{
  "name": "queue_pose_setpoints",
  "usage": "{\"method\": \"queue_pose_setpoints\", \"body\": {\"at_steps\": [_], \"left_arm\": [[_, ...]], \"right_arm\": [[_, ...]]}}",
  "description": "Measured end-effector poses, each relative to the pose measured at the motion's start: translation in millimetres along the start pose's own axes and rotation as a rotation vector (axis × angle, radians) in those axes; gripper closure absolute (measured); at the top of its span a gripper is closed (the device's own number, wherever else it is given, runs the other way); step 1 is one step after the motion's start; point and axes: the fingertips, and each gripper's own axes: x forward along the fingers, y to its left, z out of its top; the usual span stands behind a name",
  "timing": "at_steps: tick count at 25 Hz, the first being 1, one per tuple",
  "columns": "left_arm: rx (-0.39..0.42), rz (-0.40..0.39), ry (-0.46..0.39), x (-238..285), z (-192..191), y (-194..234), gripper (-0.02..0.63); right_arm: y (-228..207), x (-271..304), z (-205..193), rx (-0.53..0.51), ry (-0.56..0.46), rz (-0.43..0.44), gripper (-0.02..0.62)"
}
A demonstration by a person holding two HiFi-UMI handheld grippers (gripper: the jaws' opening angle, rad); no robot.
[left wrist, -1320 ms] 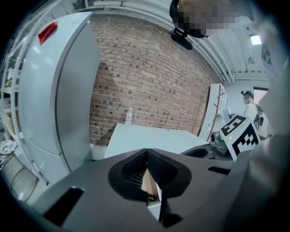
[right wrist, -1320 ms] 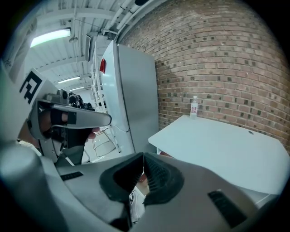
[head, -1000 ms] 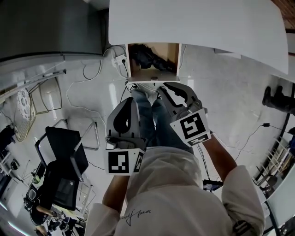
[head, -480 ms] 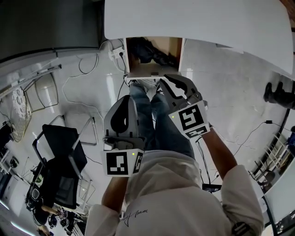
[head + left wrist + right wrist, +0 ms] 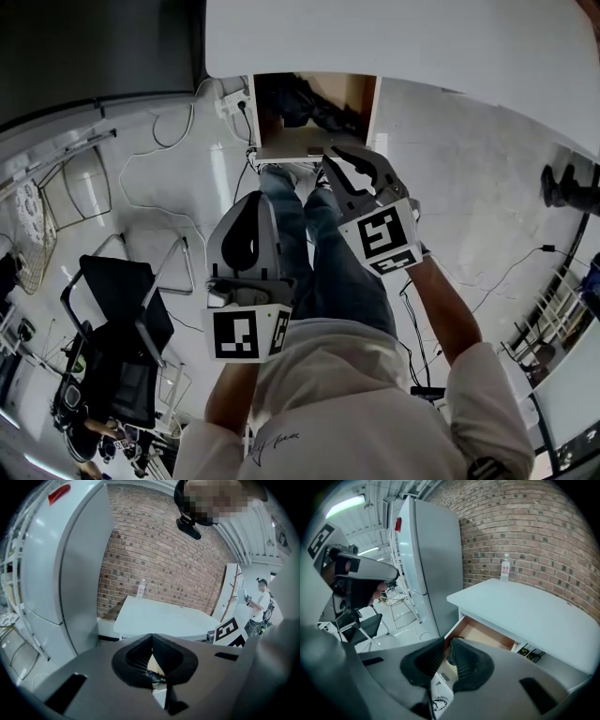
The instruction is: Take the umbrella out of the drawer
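Glossy white floor, brick wall behind. White worktop on the far side, the drawer under it standing open toward the person. Dark umbrella lies inside at the far end; the near part is bare wood. Left gripper: tips touching, empty. Right gripper: a narrow slit apart, empty, just near of the drawer front

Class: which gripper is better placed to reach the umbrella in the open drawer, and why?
Right. The right gripper sits at the drawer front edge, aimed at the dark umbrella. The left gripper is farther back, beside the person's leg.
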Motion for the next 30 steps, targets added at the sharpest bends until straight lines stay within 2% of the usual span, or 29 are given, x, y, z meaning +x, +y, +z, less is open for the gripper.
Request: {"method": "queue_pose_setpoints", "body": {"at_steps": [18, 24, 30], "left_arm": [[-0.043, 0.001, 0.042, 35, -32, 20, 0.591], [-0.049, -0.023, 0.064, 46, -40, 20, 0.59], [-0.06, -0.008, 0.071, 55, -50, 28, 0.591]], "right_arm": [[-24, 63, -51, 0.004, 0.116, -0.048, 0.522], [-32, 76, -67, 0.011, 0.157, -0.061, 0.511], [-37, 94, -80, -0.031, 0.195, -0.062, 0.506]]}}
